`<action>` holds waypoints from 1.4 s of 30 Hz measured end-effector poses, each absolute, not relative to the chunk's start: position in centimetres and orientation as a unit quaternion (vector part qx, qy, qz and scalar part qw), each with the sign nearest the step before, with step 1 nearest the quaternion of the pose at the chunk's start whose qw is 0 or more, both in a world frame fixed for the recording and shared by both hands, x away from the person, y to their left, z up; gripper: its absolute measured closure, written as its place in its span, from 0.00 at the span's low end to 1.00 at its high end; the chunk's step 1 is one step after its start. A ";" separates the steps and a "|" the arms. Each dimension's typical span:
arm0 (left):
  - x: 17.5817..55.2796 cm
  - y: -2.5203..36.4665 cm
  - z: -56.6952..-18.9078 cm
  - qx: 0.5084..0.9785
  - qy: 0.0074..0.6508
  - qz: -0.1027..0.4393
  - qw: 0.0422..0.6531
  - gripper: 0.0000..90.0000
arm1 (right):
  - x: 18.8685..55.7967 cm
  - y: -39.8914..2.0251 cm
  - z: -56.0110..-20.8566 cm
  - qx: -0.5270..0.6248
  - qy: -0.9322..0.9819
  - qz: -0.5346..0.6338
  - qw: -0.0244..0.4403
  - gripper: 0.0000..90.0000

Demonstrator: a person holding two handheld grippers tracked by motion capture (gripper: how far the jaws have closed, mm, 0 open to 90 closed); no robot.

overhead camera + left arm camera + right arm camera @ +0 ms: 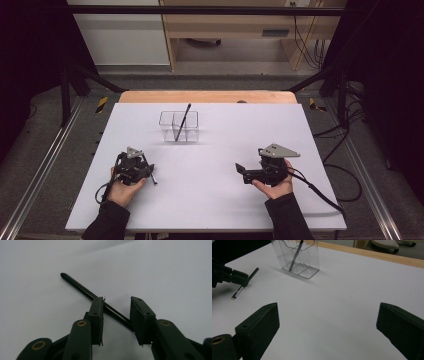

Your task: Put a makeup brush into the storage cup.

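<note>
While the left claw point(116, 312) straddles it: black pen point(82, 288), flat on the white worktop point(215, 200), crossing between the pads at a slant.
Left claw state: narrow; pads point(96, 312) not visibly pressing on the barrel.
Right claw point(327, 327) state: wide apart, nothing between.
Handling (judged): light, stiff, smooth; likely to roll or pivot.
Grip point (judged): mid-barrel, square across.
Clear holder point(179, 126): far side, one pen point(182, 121) leaning inside.
</note>
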State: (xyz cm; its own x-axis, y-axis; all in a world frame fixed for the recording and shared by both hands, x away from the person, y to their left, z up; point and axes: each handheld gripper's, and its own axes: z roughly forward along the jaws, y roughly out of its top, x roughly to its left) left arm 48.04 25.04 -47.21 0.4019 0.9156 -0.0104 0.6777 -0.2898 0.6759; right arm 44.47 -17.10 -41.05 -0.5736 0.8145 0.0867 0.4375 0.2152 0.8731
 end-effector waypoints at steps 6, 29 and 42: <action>48.0 25.0 -47.2 0.782 0.507 0.189 0.310 0.75 | 44.5 -17.1 -41.0 0.415 0.753 0.469 0.201 0.06; 48.0 24.7 -47.1 0.789 0.498 0.163 0.322 0.88 | 44.5 -17.1 -41.0 0.415 0.753 0.469 0.201 0.06; 47.8 24.2 -47.0 0.806 0.471 0.145 0.327 0.93 | 44.5 -17.1 -41.1 0.414 0.754 0.469 0.201 0.06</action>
